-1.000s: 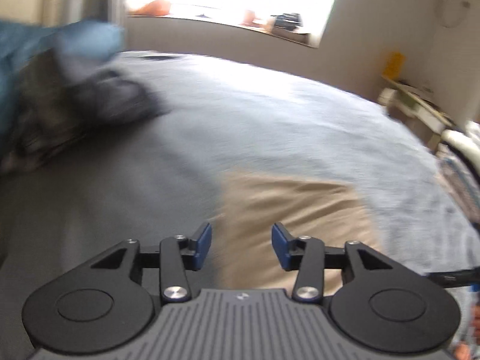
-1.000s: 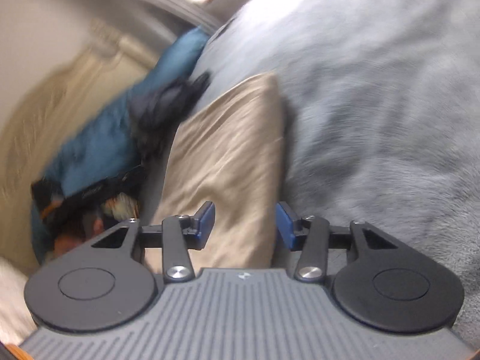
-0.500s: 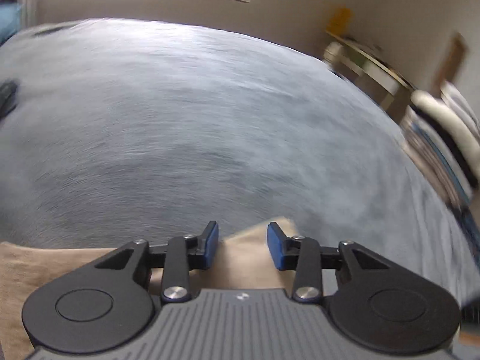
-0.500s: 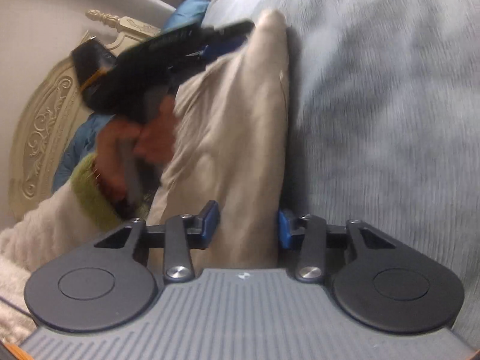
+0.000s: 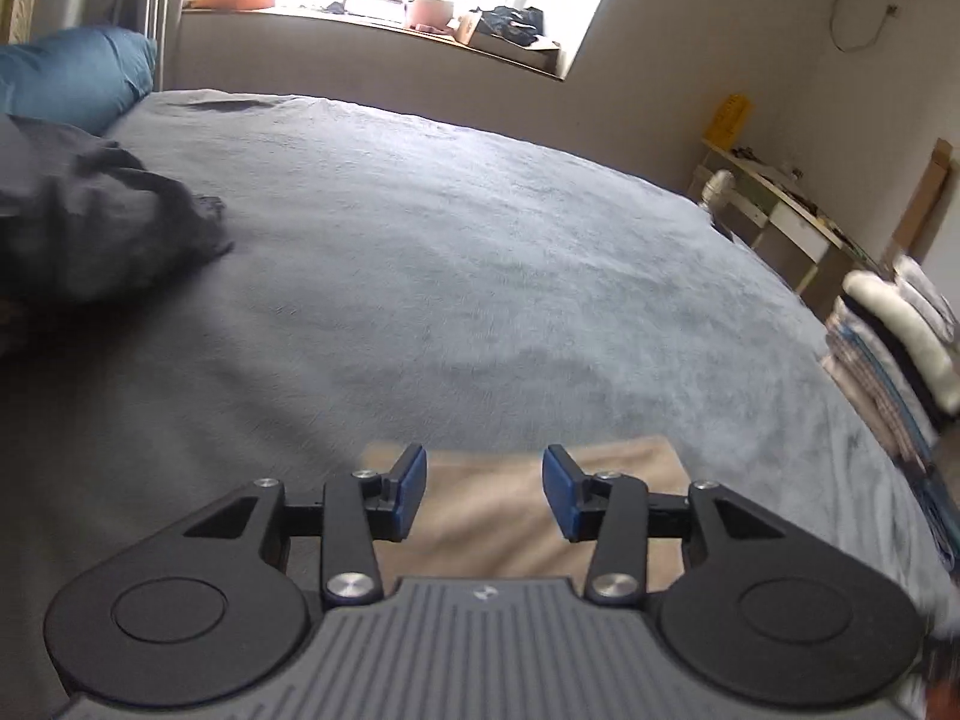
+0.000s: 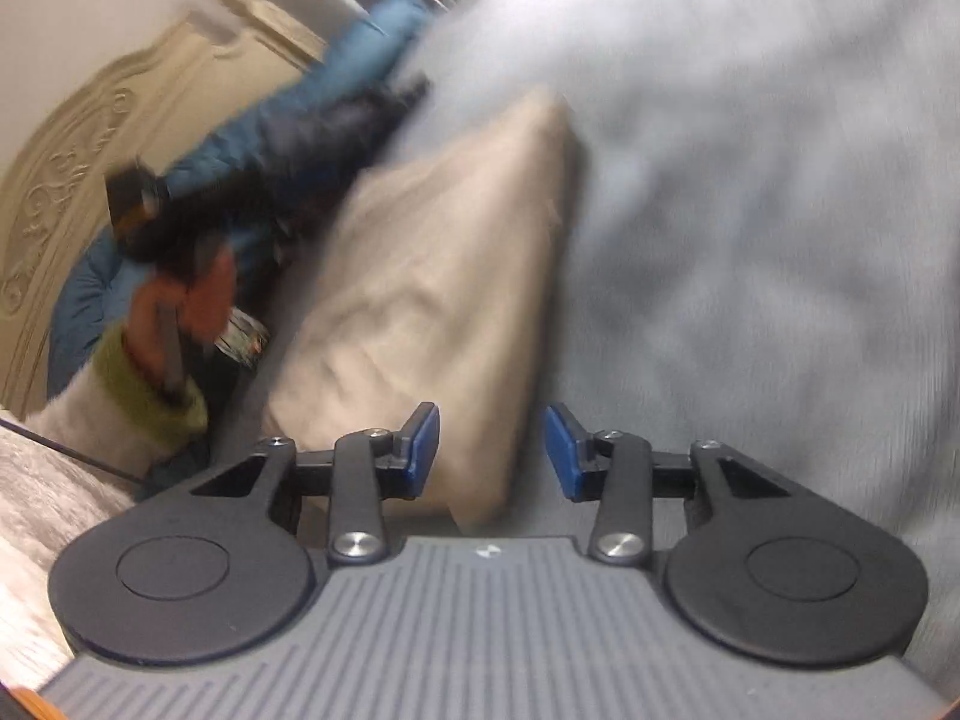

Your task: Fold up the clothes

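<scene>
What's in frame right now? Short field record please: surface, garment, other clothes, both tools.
surface: grey bedspread
garment: beige cloth, folded flat, lying on the bedspread near its front edge
other clothes: dark crumpled garment to the left, blue pillow behind it
left tool: jaws opening, cloth seen below the gap, pads not pressing on it
right tool: jaws apart, edge of the beige cloth below the gap, no grip visible
person: hand on the left tool's handle, seen from the right wrist view, blurred
</scene>
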`<action>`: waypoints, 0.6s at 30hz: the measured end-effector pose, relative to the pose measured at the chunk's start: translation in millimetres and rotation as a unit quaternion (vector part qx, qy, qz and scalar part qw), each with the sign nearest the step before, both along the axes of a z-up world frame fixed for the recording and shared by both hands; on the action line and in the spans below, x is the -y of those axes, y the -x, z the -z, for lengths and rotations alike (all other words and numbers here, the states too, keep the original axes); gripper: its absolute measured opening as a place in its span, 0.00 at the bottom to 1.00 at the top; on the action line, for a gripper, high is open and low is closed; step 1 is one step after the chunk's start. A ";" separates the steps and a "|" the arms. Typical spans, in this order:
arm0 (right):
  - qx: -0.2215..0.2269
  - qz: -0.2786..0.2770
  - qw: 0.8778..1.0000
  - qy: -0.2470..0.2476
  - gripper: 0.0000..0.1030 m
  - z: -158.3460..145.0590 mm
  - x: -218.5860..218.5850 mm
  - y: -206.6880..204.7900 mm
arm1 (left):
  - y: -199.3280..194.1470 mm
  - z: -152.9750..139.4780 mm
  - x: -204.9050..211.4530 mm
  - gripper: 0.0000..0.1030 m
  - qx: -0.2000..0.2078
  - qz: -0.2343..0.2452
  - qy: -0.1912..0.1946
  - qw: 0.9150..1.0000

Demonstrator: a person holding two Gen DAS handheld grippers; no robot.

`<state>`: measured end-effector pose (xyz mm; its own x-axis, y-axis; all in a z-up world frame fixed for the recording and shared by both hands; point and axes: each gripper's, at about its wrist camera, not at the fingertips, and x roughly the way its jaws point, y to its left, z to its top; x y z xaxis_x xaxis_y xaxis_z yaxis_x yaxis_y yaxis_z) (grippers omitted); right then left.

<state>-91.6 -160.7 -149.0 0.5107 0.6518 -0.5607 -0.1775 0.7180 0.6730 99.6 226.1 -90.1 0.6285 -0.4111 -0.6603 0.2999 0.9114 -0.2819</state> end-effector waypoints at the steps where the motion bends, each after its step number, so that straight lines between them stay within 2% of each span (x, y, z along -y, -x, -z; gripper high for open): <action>1: 0.022 -0.009 1.000 0.002 0.38 -6.9 -4.9 -3.3 | 11.2 -2.3 -2.7 0.43 0.004 0.005 -0.012 1.000; 4: 0.067 -0.046 0.997 0.014 0.36 -20.7 -30.1 -18.7 | 45.5 -7.3 -8.3 0.43 0.018 0.015 -0.049 0.999; 6: 0.083 -0.071 0.994 0.026 0.35 -22.7 -50.2 -31.1 | 67.5 -8.8 -14.0 0.43 0.023 0.019 -0.053 0.998; 8: 0.078 -0.092 0.992 0.039 0.33 -16.1 -72.7 -50.3 | 86.1 -8.6 -19.2 0.43 0.021 0.020 -0.043 0.999; 11: 0.064 -0.134 0.985 0.090 0.30 -1.5 -102.4 -47.9 | 110.1 -3.3 -17.6 0.43 0.022 0.038 -0.046 0.998; 13: 0.095 -0.158 0.977 0.111 0.30 -3.7 -116.5 -30.3 | 125.7 -0.2 -12.1 0.43 0.032 0.060 -0.064 0.996; 15: 0.110 -0.166 0.974 0.110 0.30 -10.5 -116.8 -18.0 | 139.4 2.2 -3.8 0.46 0.044 0.088 -0.081 0.992; 18: 0.128 -0.132 0.977 0.108 0.31 -21.0 -103.8 -4.1 | 153.3 7.2 11.3 0.49 0.057 0.134 -0.101 0.984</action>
